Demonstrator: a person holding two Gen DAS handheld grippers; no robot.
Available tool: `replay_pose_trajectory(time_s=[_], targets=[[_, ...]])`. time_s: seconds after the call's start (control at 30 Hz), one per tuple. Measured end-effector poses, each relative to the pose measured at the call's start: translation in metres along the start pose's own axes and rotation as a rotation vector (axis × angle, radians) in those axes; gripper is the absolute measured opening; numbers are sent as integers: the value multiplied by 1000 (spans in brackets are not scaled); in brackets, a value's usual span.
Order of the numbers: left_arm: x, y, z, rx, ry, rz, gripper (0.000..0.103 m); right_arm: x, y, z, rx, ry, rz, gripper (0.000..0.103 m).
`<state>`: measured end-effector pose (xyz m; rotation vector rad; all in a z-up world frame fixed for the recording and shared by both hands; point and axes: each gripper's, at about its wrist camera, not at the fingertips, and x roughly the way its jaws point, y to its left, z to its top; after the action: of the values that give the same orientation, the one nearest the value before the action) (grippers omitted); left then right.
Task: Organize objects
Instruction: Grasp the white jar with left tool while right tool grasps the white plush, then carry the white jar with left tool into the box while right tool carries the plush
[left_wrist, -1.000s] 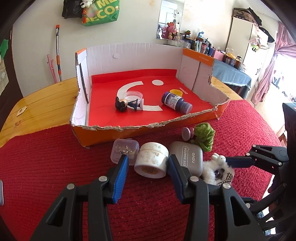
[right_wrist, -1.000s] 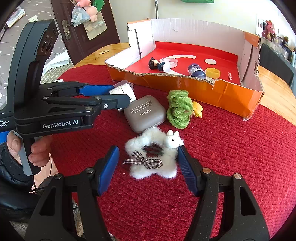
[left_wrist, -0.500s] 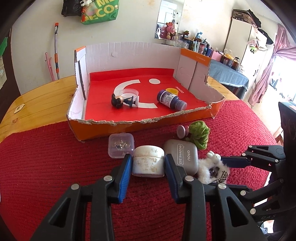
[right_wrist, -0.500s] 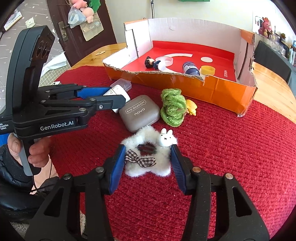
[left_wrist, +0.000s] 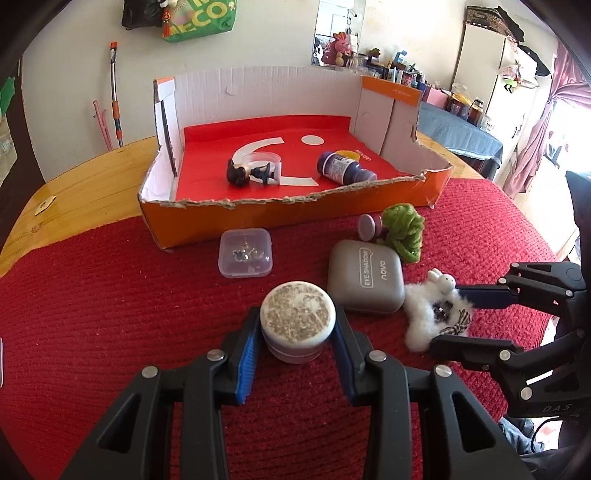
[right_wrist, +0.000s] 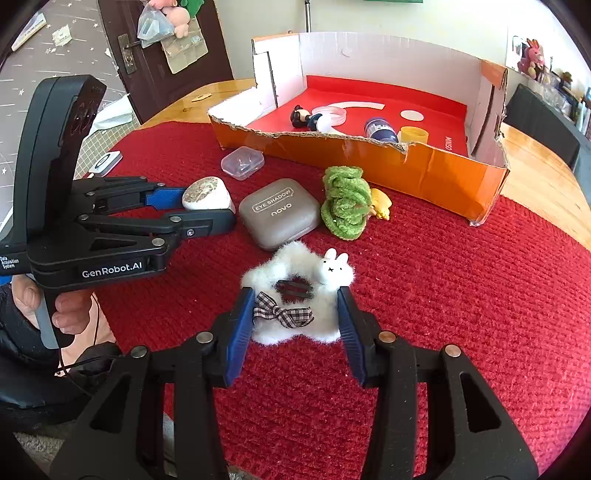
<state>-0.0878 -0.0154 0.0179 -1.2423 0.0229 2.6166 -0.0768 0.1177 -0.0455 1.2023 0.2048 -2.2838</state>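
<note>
Item 1: round white speckled-lid cream jar (left_wrist: 297, 326), on the red knitted cloth (left_wrist: 110, 314) covering the wooden worktop (left_wrist: 74, 181), just in front of the box. The left claw (left_wrist: 295, 350) is closed on it, blue pads (left_wrist: 246, 360) pressed to both sides of the jar wall.

Item 2: fluffy white hair tie with rabbit charm and checked bow (right_wrist: 295, 295), on the same cloth. The right claw (right_wrist: 295, 328) brackets it, pads touching the fur at both flanks; whether it is fully clamped, cannot tell.

Handling note, judged: both pieces appear bound for the box. Lift the jar level, clear the torn front wall, and set it on a bare part of the red floor. The tie is soft and should be pinched through its body, not the bow.

Container: orange cardboard box with white inner walls and red floor (left_wrist: 295, 218), front wall ragged. Contents: small dark-haired figurine (left_wrist: 247, 173), clear plastic ring lid (left_wrist: 264, 160), dark blue bottle lying on its side (left_wrist: 343, 168) with yellow cap (right_wrist: 413, 134).

Container: small clear plastic case (left_wrist: 245, 256), closed, small metal pieces inside.

Loose nearby: grey rounded eye-shadow compact (left_wrist: 367, 280), green chenille hair tie (left_wrist: 402, 230), small mauve round piece (left_wrist: 369, 227), small yellow piece (right_wrist: 382, 203).
</note>
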Motion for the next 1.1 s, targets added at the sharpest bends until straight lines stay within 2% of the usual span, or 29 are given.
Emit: replay_pose_trajectory(time_s=[0.1, 0.27, 1.1], targets=[[1, 4, 3, -29, 1, -11, 38, 0, -1, -1, 9, -8, 2, 41], [-3, 2, 1, -18, -5, 4, 38, -6, -2, -1, 18, -30, 6, 39], [-30, 5, 23, -30, -65, -35, 38, -31, -6, 20, 33, -118, 36, 39]])
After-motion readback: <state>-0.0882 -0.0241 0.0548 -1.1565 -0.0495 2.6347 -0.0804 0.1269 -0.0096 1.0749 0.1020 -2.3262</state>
